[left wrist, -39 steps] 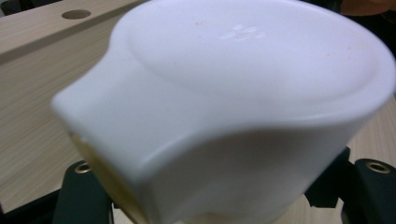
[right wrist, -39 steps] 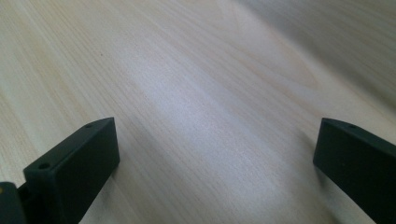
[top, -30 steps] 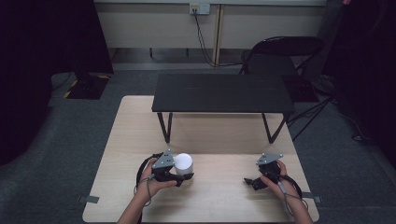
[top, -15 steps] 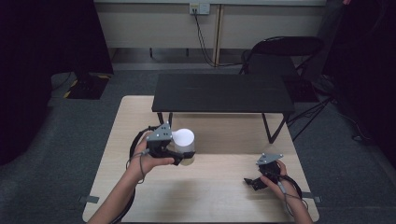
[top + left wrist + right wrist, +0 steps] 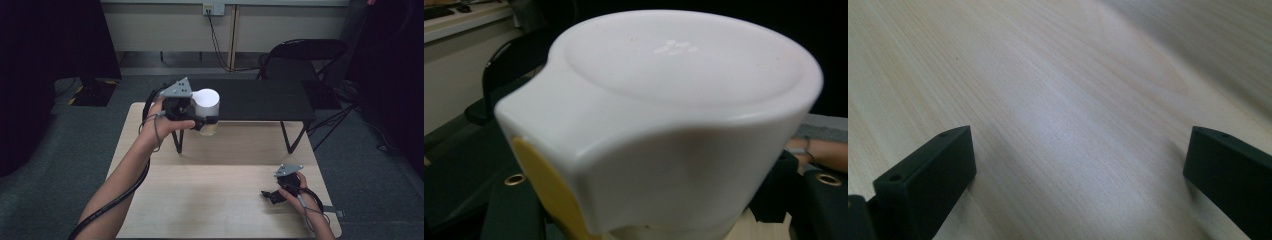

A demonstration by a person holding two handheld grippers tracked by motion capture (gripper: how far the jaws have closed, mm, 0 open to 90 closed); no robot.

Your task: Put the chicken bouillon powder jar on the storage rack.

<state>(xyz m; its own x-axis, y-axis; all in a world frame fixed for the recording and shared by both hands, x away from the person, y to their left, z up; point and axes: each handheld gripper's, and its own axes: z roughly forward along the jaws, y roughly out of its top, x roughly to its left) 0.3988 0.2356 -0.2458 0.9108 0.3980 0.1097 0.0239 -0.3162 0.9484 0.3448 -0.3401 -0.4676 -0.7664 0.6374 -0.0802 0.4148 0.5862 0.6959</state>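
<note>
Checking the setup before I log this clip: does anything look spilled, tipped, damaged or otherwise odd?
Nothing stands out. The white plastic container with a yellow side patch is held upright in the left gripper, off the light wooden table, near the black low bench. The right gripper rests open on the table. No spills visible.

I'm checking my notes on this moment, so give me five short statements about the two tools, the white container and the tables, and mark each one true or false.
1. The left tool grips a white container held up in the air. True.
2. The right tool also holds something. False: its jaws stand apart with bare wood between them.
3. The white container stands on the black table. False: it is held at that table's front left corner, not set down.
4. The right tool sits low over the wooden table, near its right edge. True.
5. A chair stands behind the black table. True.
</note>
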